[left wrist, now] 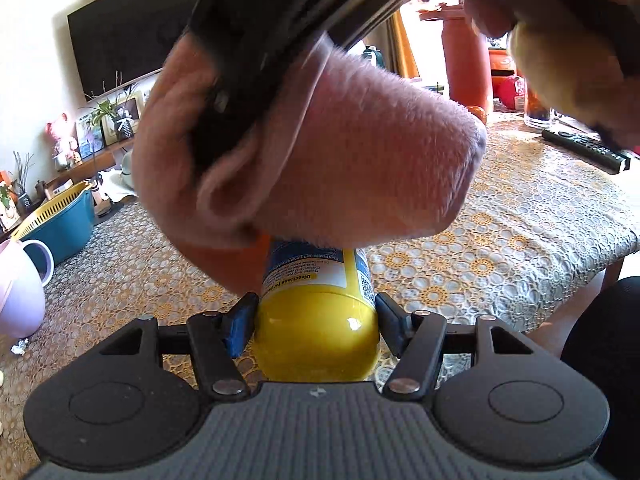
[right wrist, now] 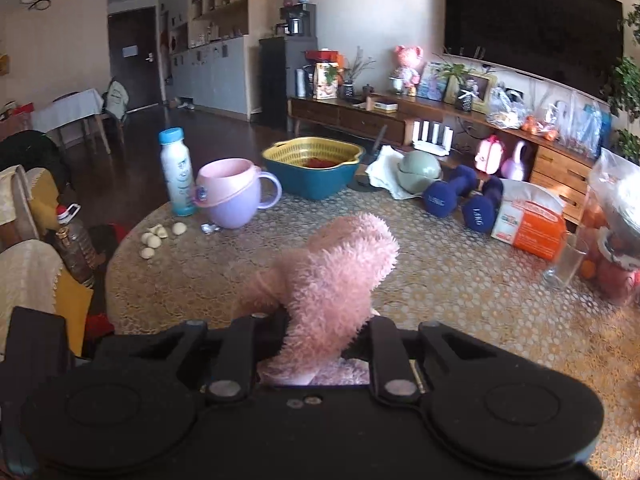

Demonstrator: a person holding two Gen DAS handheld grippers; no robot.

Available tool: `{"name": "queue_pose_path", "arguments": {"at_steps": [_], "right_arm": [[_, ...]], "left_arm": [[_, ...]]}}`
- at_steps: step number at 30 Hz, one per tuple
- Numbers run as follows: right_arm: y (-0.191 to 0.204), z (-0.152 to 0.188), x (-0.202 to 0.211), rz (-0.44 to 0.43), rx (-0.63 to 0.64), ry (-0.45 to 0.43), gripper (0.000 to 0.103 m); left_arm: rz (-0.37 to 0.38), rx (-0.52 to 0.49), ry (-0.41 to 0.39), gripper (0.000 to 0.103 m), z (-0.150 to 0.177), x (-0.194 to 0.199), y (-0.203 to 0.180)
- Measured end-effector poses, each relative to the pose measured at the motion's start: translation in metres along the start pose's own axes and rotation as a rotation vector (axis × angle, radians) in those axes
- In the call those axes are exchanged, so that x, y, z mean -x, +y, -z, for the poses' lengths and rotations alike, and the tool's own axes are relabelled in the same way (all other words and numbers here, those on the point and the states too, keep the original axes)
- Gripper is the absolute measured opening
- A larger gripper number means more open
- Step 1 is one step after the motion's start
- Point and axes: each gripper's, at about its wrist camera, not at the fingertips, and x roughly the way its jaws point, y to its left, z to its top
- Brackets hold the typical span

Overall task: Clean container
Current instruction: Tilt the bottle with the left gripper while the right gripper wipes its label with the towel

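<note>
A yellow container (left wrist: pixel 316 332) with a blue and white label lies between the fingers of my left gripper (left wrist: pixel 316 320), which is shut on its yellow end. A fluffy pink cloth (left wrist: pixel 320 160) presses down on the container's far part and hides it. My right gripper (right wrist: pixel 326 344) is shut on that same pink cloth (right wrist: pixel 340 272), which bulges up above its fingers. In the left wrist view the right gripper's black body crosses the top of the frame, wrapped by the cloth.
A lace-covered round table (right wrist: pixel 440 280) holds a purple mug (right wrist: pixel 236 196), white bottle (right wrist: pixel 178 172), teal and yellow basket (right wrist: pixel 316 168), blue dumbbells (right wrist: pixel 460 200), orange box (right wrist: pixel 532 224), glass (right wrist: pixel 566 264) and garlic cloves (right wrist: pixel 156 236). A remote (left wrist: pixel 584 148) lies far right.
</note>
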Motion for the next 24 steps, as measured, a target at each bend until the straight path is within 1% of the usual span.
{"name": "queue_pose_path", "arguments": {"at_steps": [2,4,8,10,12,13,14,16,17,20,24], "right_arm": [[0.005,0.004,-0.008,-0.006,0.023,0.024,0.018],[0.003,0.008,-0.013,-0.011,0.006,0.032,0.018],[0.000,0.011,-0.014,0.028,0.010,0.031,0.017],[-0.004,0.015,-0.016,0.064,0.007,0.050,0.018],[-0.014,0.025,-0.023,0.102,-0.020,0.089,0.018],[-0.020,0.032,-0.026,0.114,-0.038,0.105,0.018],[-0.025,0.038,-0.026,0.128,-0.052,0.098,0.019],[-0.040,0.042,-0.021,0.114,-0.136,0.088,0.018],[-0.045,0.044,-0.019,0.122,-0.156,0.086,0.018],[-0.050,0.048,-0.014,0.133,-0.166,0.079,0.018],[-0.051,0.053,-0.008,0.165,-0.161,0.077,0.018]], "left_arm": [[-0.001,-0.010,-0.003,0.063,-0.001,0.000,-0.002],[0.000,-0.010,-0.002,0.063,-0.002,0.000,-0.002],[0.020,0.019,0.001,0.063,-0.002,0.002,0.003],[0.057,0.064,0.009,0.066,-0.002,0.003,0.008],[0.089,0.115,0.028,0.075,0.001,0.005,0.016],[0.107,0.145,0.035,0.075,0.002,0.005,0.020],[0.122,0.173,0.044,0.075,0.004,0.005,0.024],[0.152,0.234,0.068,0.076,0.008,0.005,0.031],[0.159,0.259,0.075,0.076,0.009,0.004,0.035],[0.170,0.300,0.087,0.076,0.011,0.003,0.038],[0.182,0.337,0.072,0.075,0.007,-0.003,0.043]]}}
